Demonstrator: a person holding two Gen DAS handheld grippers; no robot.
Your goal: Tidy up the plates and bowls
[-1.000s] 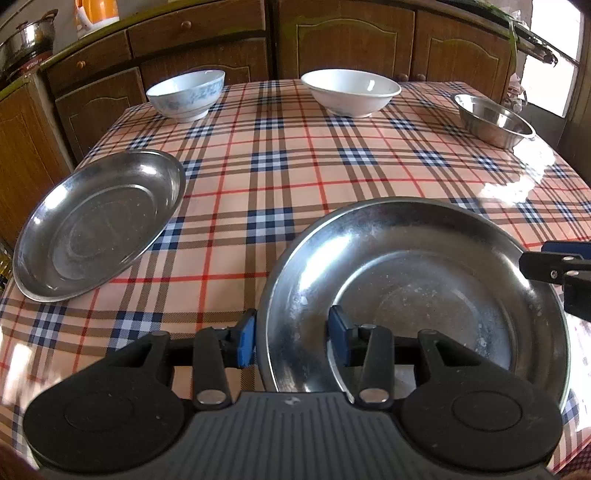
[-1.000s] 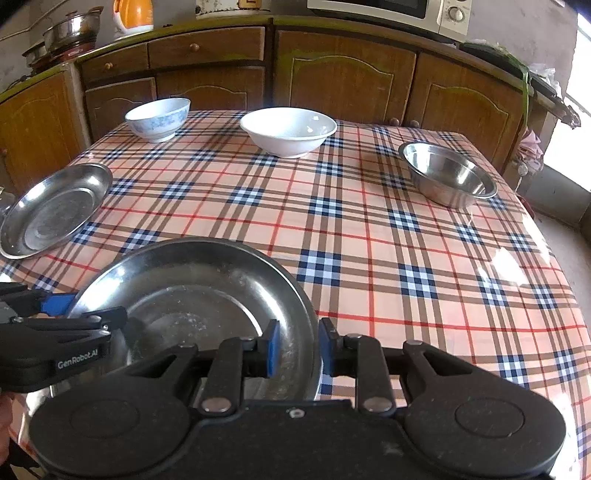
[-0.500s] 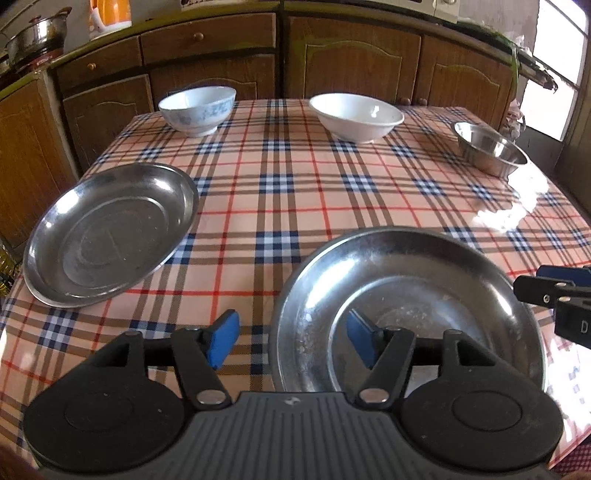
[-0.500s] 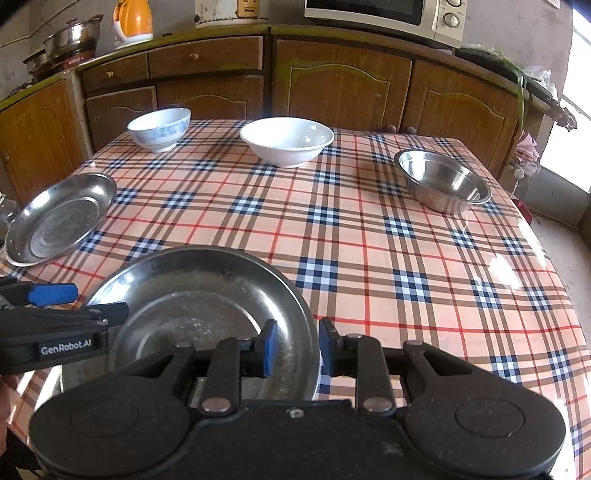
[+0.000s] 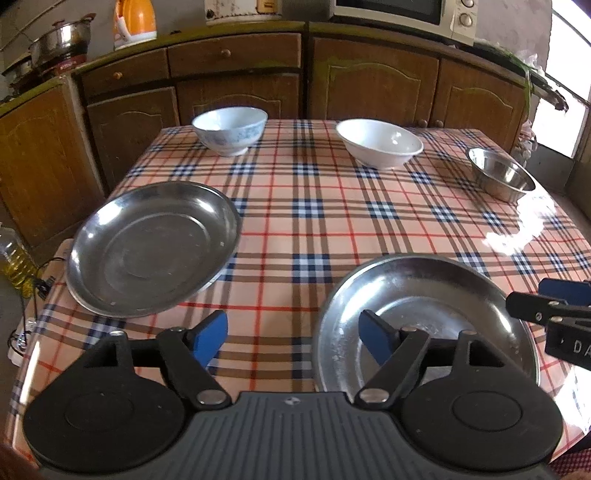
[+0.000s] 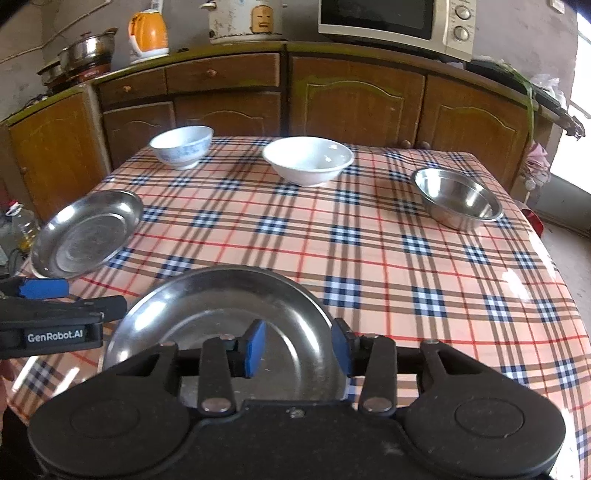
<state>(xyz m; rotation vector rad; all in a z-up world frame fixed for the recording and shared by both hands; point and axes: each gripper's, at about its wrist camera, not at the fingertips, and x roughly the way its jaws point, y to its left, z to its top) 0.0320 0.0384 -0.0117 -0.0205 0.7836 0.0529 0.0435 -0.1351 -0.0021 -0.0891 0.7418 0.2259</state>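
A steel plate (image 5: 424, 295) (image 6: 221, 302) lies flat on the checked tablecloth close in front of both grippers. My left gripper (image 5: 291, 332) straddles its left rim, its jaws opening and its blue pads clear of the metal. My right gripper (image 6: 297, 345) straddles the right rim, also opening, with neither pad pressing on it. A second steel plate (image 5: 151, 247) (image 6: 85, 234) sits at the left edge. Along the far side stand a blue-patterned bowl (image 5: 229, 129) (image 6: 181, 146), a white bowl (image 5: 380, 147) (image 6: 308, 160) and a steel bowl (image 5: 500, 179) (image 6: 458, 197).
Brown kitchen cabinets (image 6: 354, 99) run behind the table (image 6: 369, 258), with a microwave (image 6: 395, 22), an orange kettle (image 6: 147, 33) and steel pots (image 6: 86, 50) on top. An oil bottle (image 5: 14, 262) and cables stand off the table's left edge.
Both grippers have opened and let go of the near plate's rim. Both have drawn up and back, so the plate looks smaller and more of the cabinets shows.
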